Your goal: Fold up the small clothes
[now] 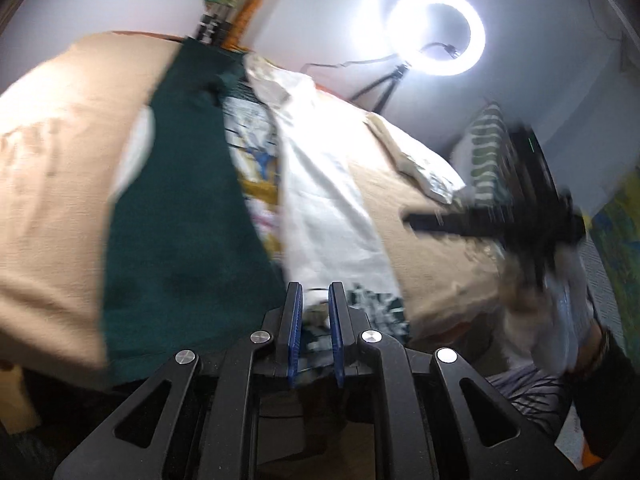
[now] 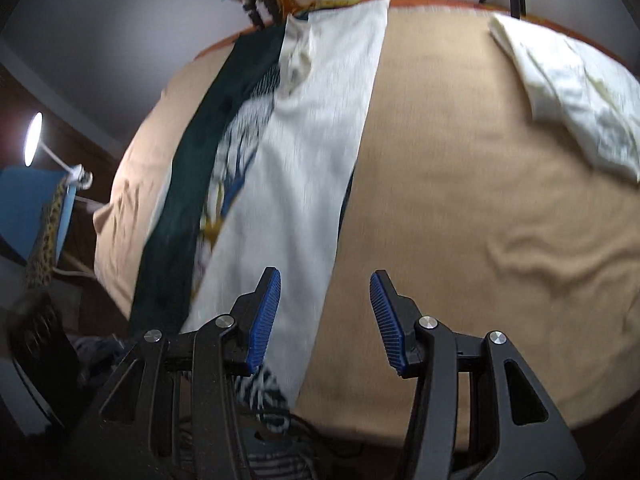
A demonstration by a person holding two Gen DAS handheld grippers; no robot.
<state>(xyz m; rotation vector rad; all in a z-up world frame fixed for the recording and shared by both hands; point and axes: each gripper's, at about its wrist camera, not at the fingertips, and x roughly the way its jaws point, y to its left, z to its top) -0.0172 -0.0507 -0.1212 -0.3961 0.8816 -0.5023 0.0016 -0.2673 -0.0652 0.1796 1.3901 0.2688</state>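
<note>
A small garment lies lengthwise on a tan bedsheet (image 2: 460, 168). Its dark green side (image 1: 180, 208) is at left, a printed middle (image 1: 256, 152) shows blue and yellow, and a white folded-over panel (image 1: 320, 200) is at right. The green part (image 2: 188, 200) and the white panel (image 2: 304, 168) also show in the right wrist view. My left gripper (image 1: 315, 292) is nearly shut on the garment's near printed edge. My right gripper (image 2: 325, 280) is open above the white panel's near end, holding nothing. It appears blurred in the left wrist view (image 1: 500, 224).
A second white cloth (image 2: 572, 92) lies crumpled at the bed's far right. A lit ring light (image 1: 438, 32) stands on a tripod beyond the bed. A striped cushion (image 1: 488, 152) sits at the right. A lamp (image 2: 34, 144) and a blue chair (image 2: 28, 208) stand left of the bed.
</note>
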